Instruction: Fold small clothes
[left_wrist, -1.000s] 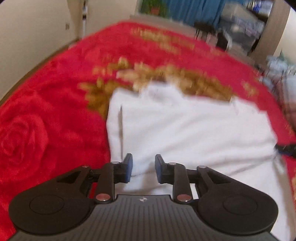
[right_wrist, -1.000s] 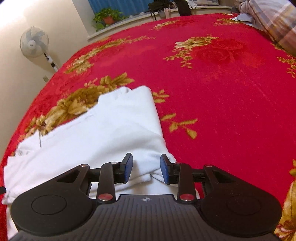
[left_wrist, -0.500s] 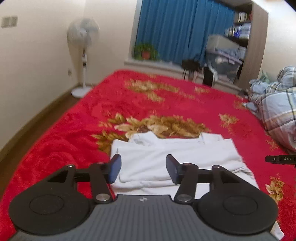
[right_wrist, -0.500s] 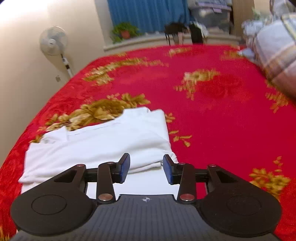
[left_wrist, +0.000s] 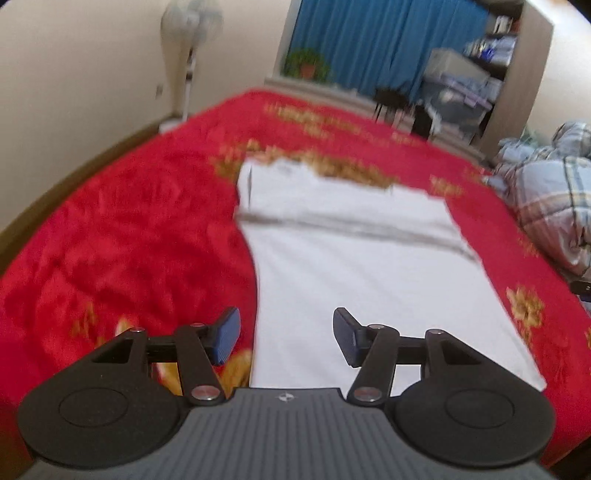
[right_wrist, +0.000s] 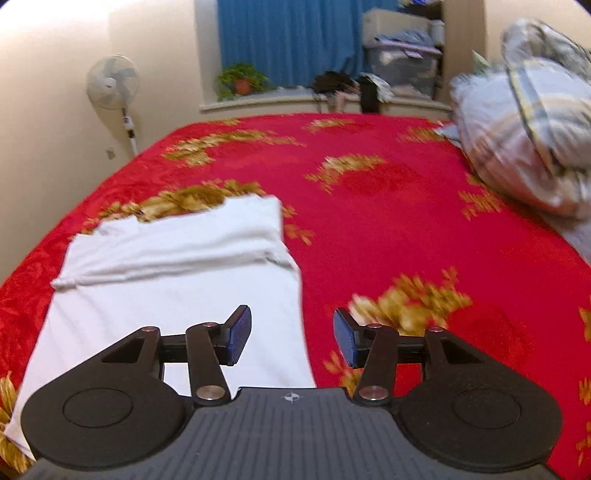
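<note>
White garment (left_wrist: 369, 280) lies flat on the red bedspread (left_wrist: 129, 251), toward the bed's left side, its long axis running from the near edge of the bed away toward the far end. The far portion is already folded back on itself; the fold edge crosses the garment's width, seen as a grey line in the left wrist view and a raised roll in the right wrist view (right_wrist: 173, 258).

Left tool (left_wrist: 286, 336): fingers apart, nothing between them, poised above the garment's near left edge. One finger (left_wrist: 226, 334) is over the bedspread, the other over the cloth.

Right tool (right_wrist: 292, 334): fingers apart, empty, poised above the garment's near right edge, one finger over the cloth and the other over the bedspread.

Assessment: the garment lies straight ahead of and below both tools, each straddling its own side edge; neither is plainly nearer. The unfolded near portion remains the longer part. The next fold likely calls for both tools to take the near hem corners and carry them forward along the long axis. Both views are blurred; contact with the cloth cannot be confirmed.

Plaid bedding (right_wrist: 524, 118) lies at the bed's far right corner, well apart.
</note>
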